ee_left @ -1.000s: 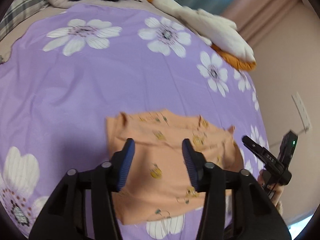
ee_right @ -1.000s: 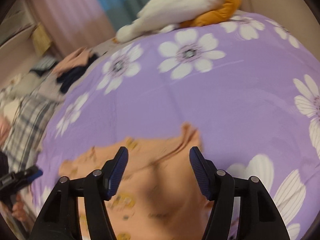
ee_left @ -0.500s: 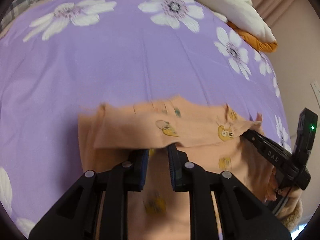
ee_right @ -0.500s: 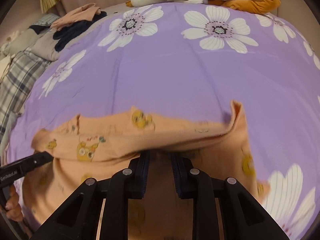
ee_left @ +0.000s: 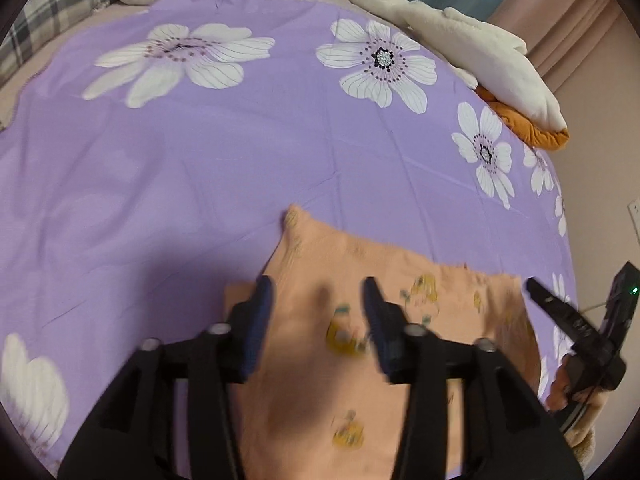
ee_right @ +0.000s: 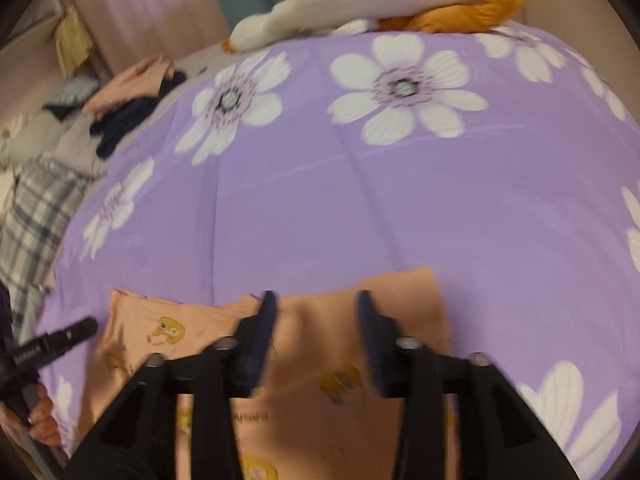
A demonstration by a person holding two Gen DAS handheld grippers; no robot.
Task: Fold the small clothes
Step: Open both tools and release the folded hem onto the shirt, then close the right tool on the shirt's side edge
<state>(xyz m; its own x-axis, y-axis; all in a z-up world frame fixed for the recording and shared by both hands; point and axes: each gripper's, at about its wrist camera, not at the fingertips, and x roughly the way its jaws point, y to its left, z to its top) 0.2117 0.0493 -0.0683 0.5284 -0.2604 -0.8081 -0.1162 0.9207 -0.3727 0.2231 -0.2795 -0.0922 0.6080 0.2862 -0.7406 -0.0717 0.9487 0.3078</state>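
A small orange garment (ee_left: 328, 256) printed with yellow cartoon figures lies folded on the purple flowered sheet (ee_left: 200, 160). My left gripper (ee_left: 316, 296) hovers over the garment's left part. Its jaws are opening and its pads press on no cloth. In the right wrist view the same garment (ee_right: 312, 412) lies under my right gripper (ee_right: 316, 304), whose jaws are also opening with nothing pinched between them. Each gripper shows in the other's view: the right gripper (ee_left: 560, 316) at the garment's right edge, the left gripper (ee_right: 52, 344) at its left edge.
A white and orange plush toy (ee_left: 460, 48) lies along the bed's far edge. A pile of dark and pink clothes (ee_right: 132, 100) and a plaid blanket (ee_right: 36, 208) sit at the far left. A wall (ee_left: 600, 160) borders the bed's right side.
Half a second ago both grippers were shut on the garment's lifted edge. Now both have let go and stand apart, and the cloth lies folded over on the sheet.
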